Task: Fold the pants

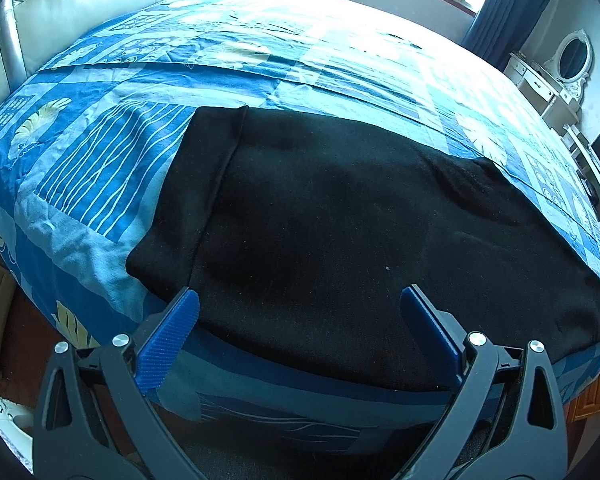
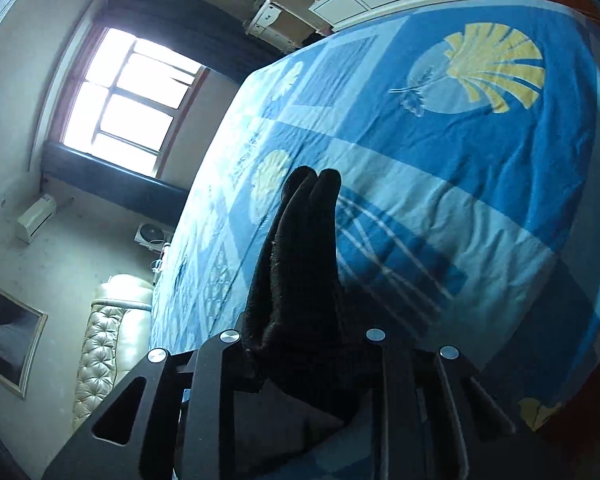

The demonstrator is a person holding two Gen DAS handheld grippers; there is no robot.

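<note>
Black pants lie flat across the near part of the bed, waistband end to the left. My left gripper is open, its blue fingers spread over the pants' near edge, holding nothing. In the right wrist view, my right gripper is shut on a bunched fold of the black pants, lifted above the bed; the fabric hides the fingertips. This view is rolled sideways.
The bed has a blue patterned sheet with yellow shells. A cream padded headboard is at the far left. A white dresser with oval mirror stands right. A window is beyond the bed.
</note>
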